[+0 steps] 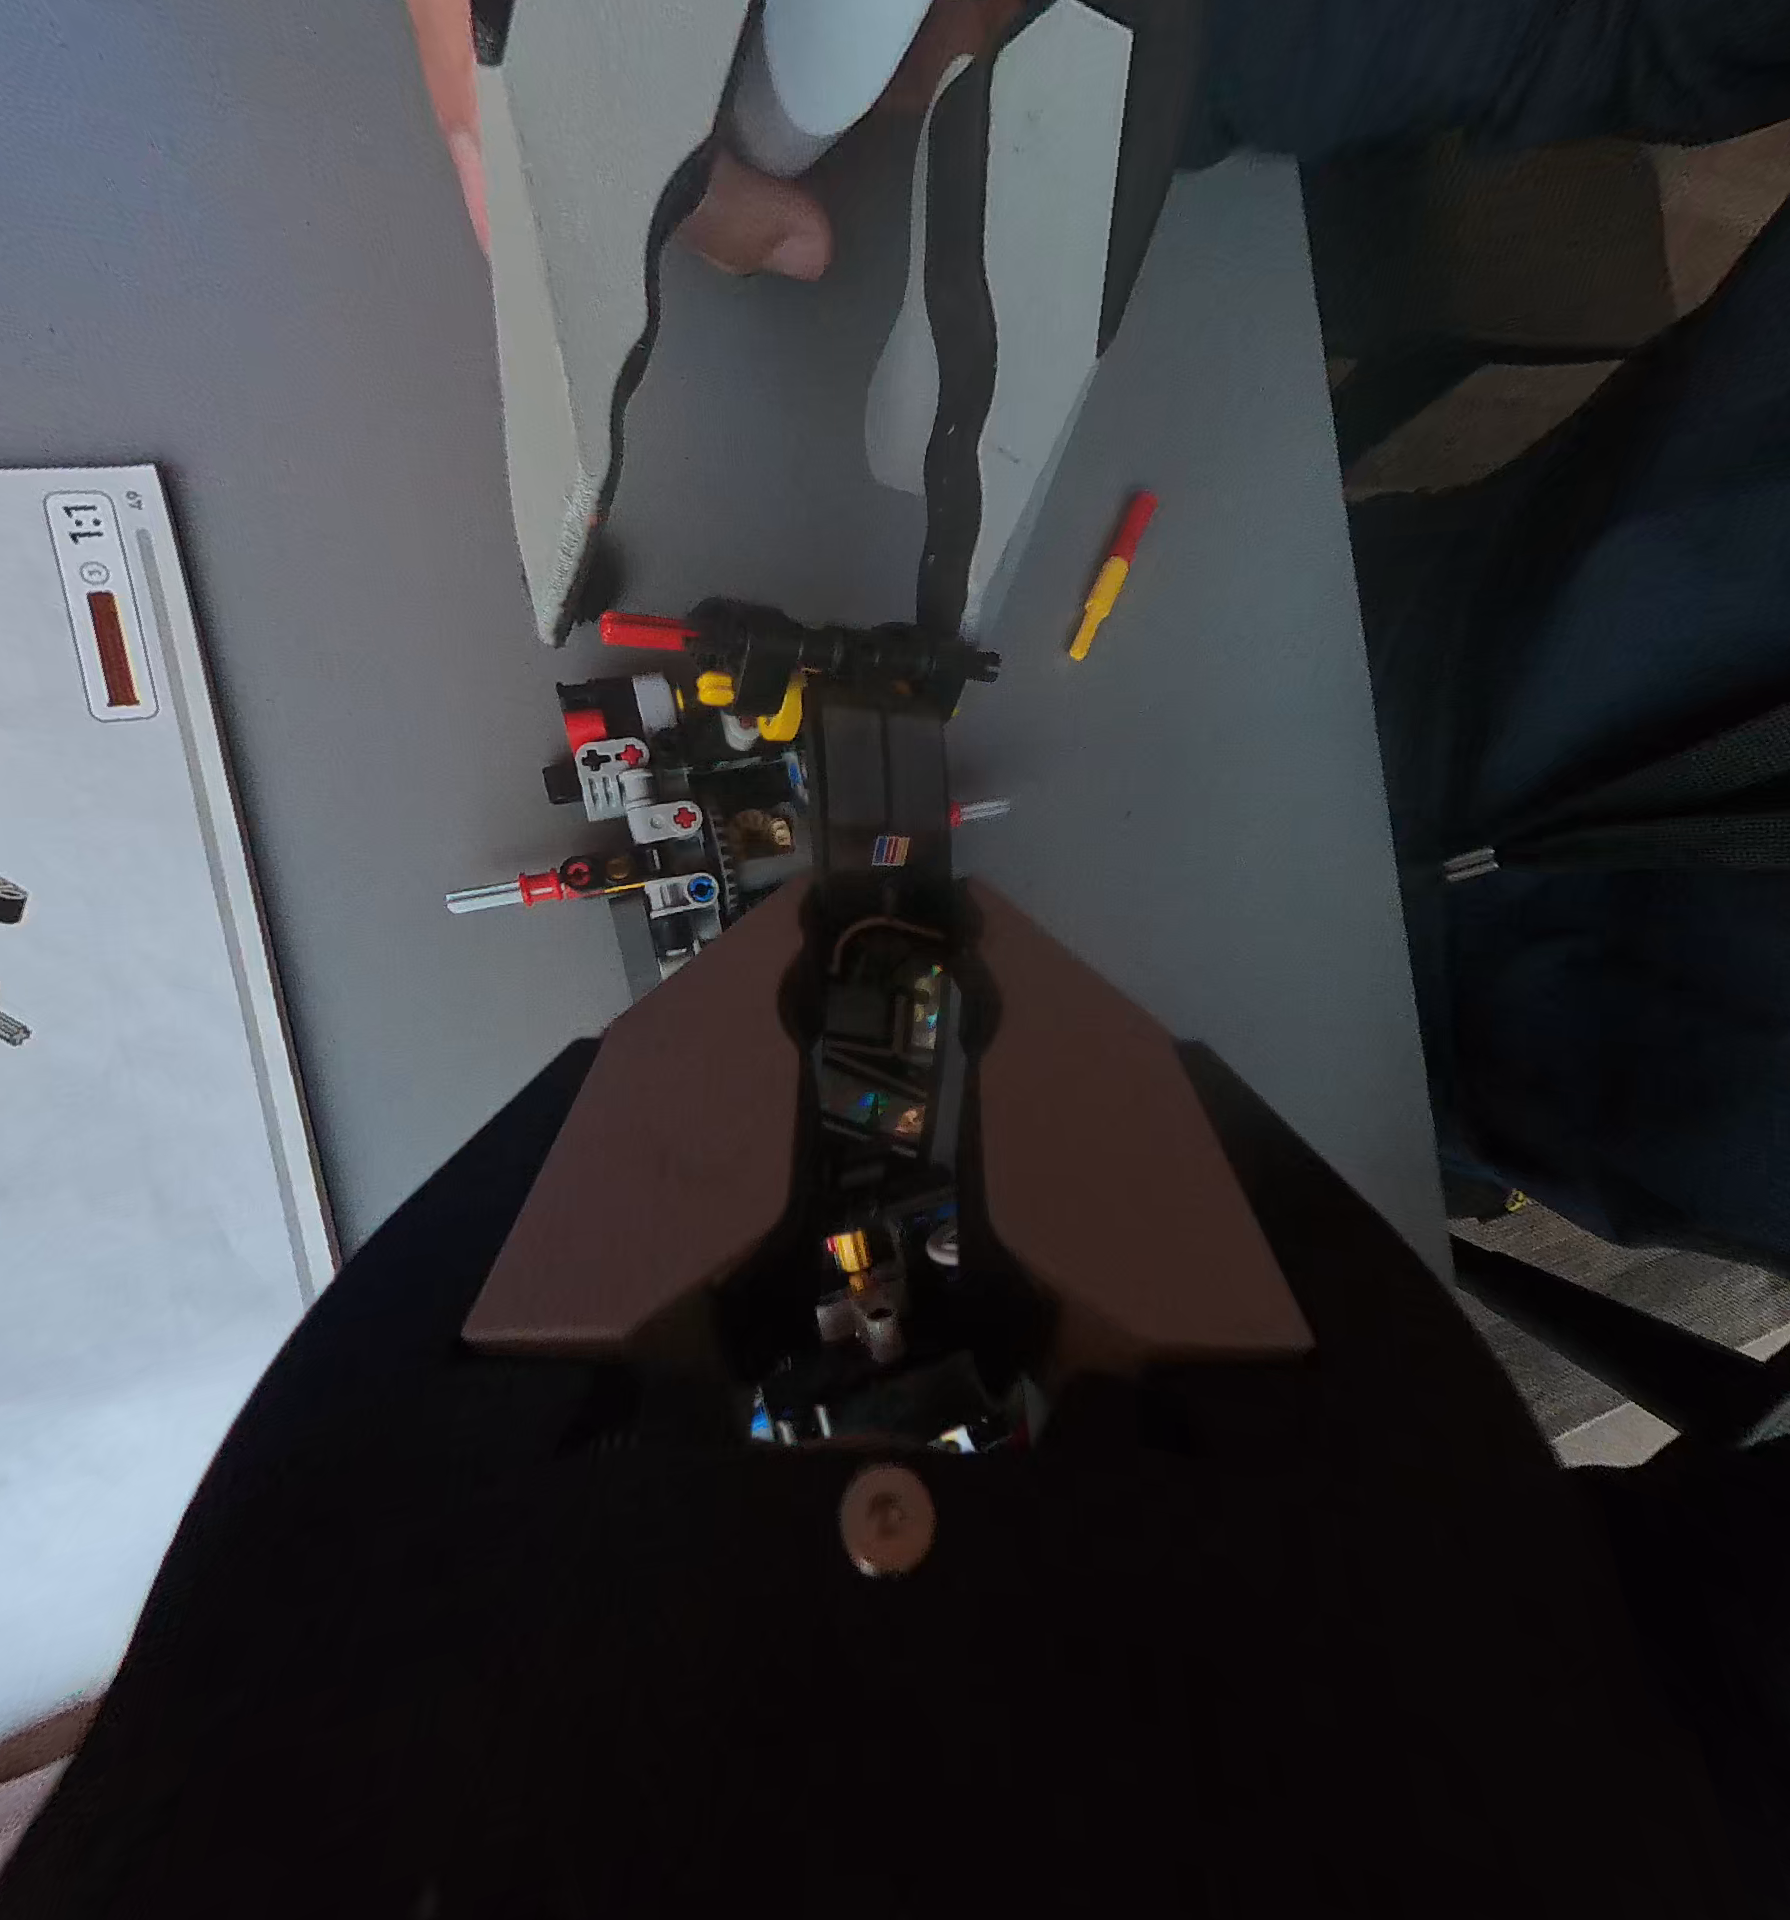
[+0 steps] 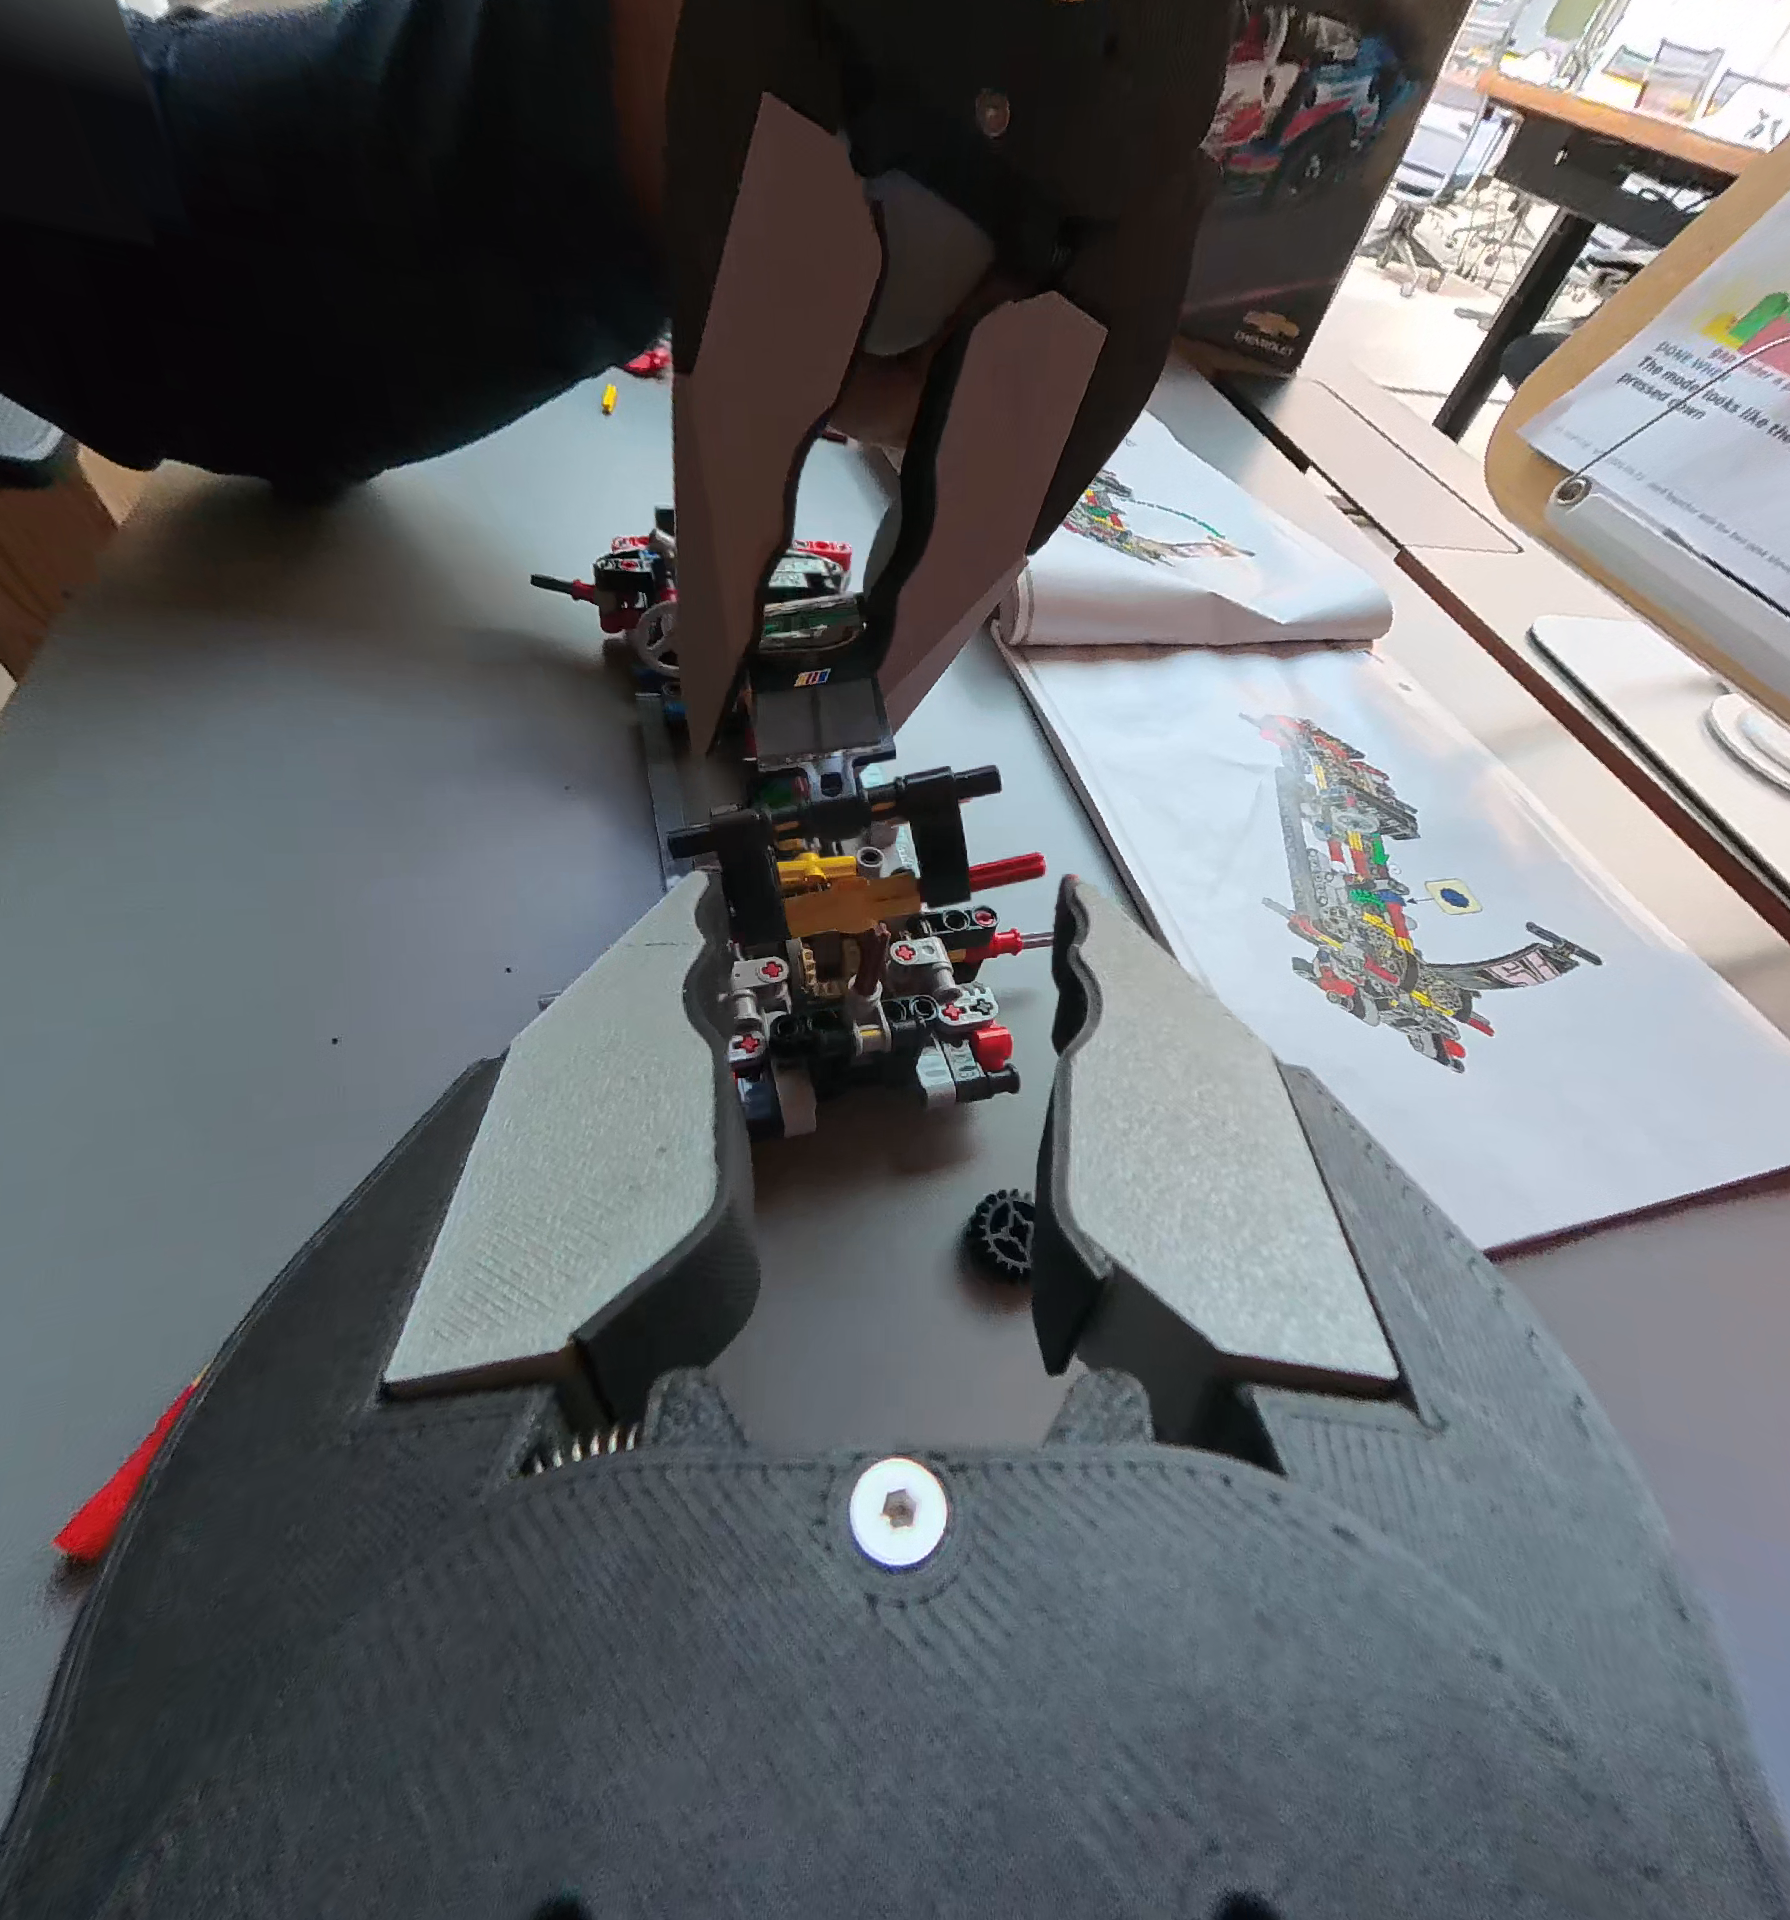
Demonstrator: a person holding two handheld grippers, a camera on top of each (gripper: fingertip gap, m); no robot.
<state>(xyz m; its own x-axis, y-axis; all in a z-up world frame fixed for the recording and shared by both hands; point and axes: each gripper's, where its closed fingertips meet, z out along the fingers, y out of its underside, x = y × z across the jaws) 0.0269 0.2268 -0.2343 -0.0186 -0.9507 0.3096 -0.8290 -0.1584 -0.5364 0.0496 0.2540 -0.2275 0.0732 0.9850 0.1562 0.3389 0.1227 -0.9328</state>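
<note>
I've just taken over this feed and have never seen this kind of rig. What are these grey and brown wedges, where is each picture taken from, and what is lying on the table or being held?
The wedges are fingers of two hand-held grippers, each with its own camera looking along them.

Left wrist view: the left gripper, brown fingers, is closed on the black panel of a brick-built car chassis standing on the grey table.

Right wrist view: the right gripper, grey fingers, is open around the chassis's near end; the pad on the right side of the picture stands clear of it.

Also there: a black gear, a red-and-yellow pin, an open instruction booklet.
</note>
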